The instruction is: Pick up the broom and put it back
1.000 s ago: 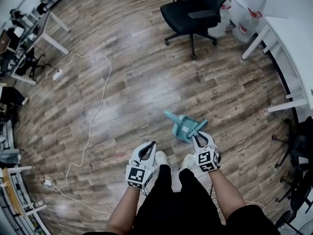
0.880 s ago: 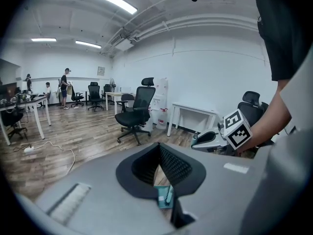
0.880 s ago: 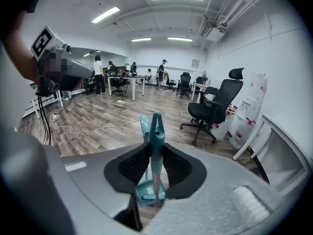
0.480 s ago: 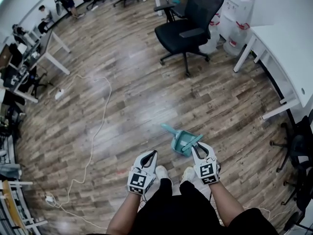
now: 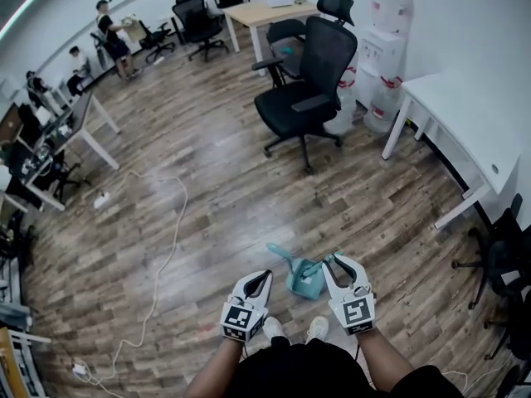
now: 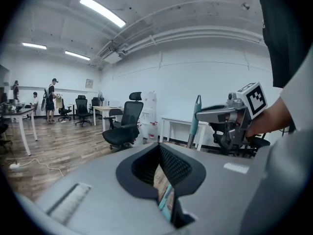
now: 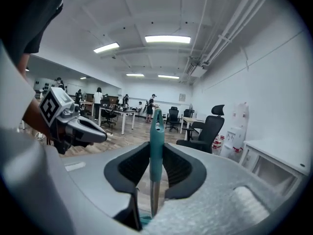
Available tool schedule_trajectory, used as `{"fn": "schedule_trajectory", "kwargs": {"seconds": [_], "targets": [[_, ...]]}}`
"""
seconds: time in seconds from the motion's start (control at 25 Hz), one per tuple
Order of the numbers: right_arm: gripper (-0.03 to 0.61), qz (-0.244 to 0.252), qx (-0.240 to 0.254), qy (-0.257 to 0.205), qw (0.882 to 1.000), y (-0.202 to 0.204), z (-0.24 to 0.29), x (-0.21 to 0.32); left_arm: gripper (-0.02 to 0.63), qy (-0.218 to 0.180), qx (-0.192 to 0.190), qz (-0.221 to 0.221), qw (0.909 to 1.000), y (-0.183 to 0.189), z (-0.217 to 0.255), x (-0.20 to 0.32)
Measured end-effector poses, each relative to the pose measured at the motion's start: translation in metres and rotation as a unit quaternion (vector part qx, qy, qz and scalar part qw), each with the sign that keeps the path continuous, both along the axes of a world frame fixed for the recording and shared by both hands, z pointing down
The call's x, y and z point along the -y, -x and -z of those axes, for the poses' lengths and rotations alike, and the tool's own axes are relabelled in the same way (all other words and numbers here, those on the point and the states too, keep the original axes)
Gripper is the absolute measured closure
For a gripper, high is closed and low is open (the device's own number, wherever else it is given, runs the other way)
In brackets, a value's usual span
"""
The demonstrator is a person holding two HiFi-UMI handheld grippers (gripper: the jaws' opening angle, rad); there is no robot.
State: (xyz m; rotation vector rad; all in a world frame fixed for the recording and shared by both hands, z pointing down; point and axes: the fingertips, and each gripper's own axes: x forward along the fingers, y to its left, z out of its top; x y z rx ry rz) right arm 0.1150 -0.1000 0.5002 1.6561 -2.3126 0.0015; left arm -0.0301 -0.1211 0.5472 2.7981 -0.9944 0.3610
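Broom (image 5: 299, 279): lower centre of the head view, hanging from your right gripper (image 7: 156, 148).
Right jaws: pinching its teal handle near the top end.
Left gripper (image 6: 158, 147): jaws pressed together, empty.
Handling: probably light, stiff and bottom-heavy. It may swing, so keep hold high on the handle.

black office chair (image 5: 300, 98) | white desk (image 5: 465, 110) beside it | white cable (image 5: 170, 230) on wood floor (image 5: 224, 181)
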Motion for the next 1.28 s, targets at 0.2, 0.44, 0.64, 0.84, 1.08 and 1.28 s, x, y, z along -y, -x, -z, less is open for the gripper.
{"fn": "schedule_trajectory", "kwargs": {"seconds": [0.2,0.44,0.64,0.84,1.08,1.28], "targets": [[0.489,-0.010,0.006,-0.056,0.998,-0.003,0.051,0.008,0.595,-0.018,-0.030,0.007,0.9994,-0.011,0.031,0.014],[0.489,-0.002,0.006,-0.102,0.995,-0.002,0.097,0.011,0.595,-0.056,-0.066,0.011,0.9962,-0.015,0.085,0.022],[0.489,-0.001,0.039,-0.132,0.990,0.004,0.132,0.014,0.595,-0.073,-0.107,0.017,0.9914,-0.004,0.115,0.031],[0.489,-0.004,0.040,-0.142,0.989,-0.002,0.158,0.009,0.595,-0.080,-0.119,0.019,0.9895,0.003,0.116,0.029],[0.489,0.004,0.057,-0.173,0.983,0.000,0.191,0.005,0.595,-0.085,-0.115,0.018,0.9895,0.005,0.123,0.027],[0.489,0.002,0.059,-0.196,0.979,0.001,0.213,0.003,0.595,-0.099,-0.125,0.018,0.9870,0.006,0.132,0.032]]}}
